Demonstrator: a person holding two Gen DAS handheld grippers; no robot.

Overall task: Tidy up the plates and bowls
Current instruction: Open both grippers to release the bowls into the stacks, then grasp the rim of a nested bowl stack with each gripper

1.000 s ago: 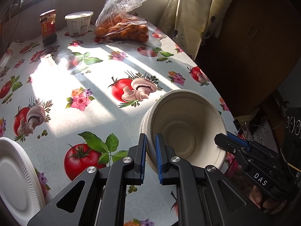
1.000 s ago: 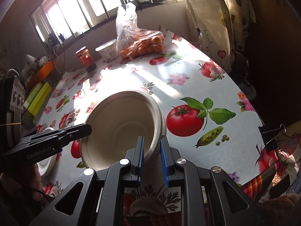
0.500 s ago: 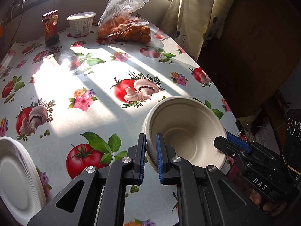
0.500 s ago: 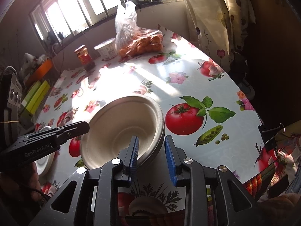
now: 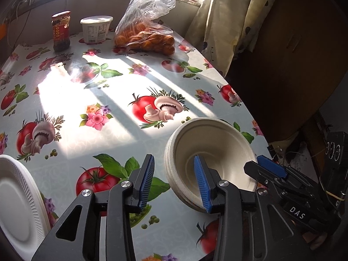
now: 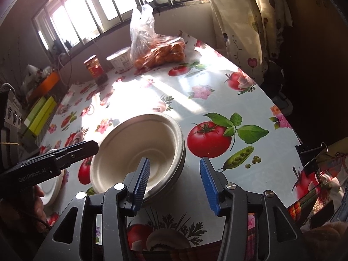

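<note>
Stack of beige paper bowls sits on table; our left hand-held gripper and right hand-held gripper both spread, straddling rim.

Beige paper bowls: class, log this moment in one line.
left gripper: open | right gripper: open | stacked beige paper bowls: resting on floral tablecloth, rim between both jaws

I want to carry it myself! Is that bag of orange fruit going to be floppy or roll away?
The bag of orange fruit looks thin and crinkly, so it would probably sag. It is packed full, so likely heavy. The fruits look round, so loose ones might roll.
</note>
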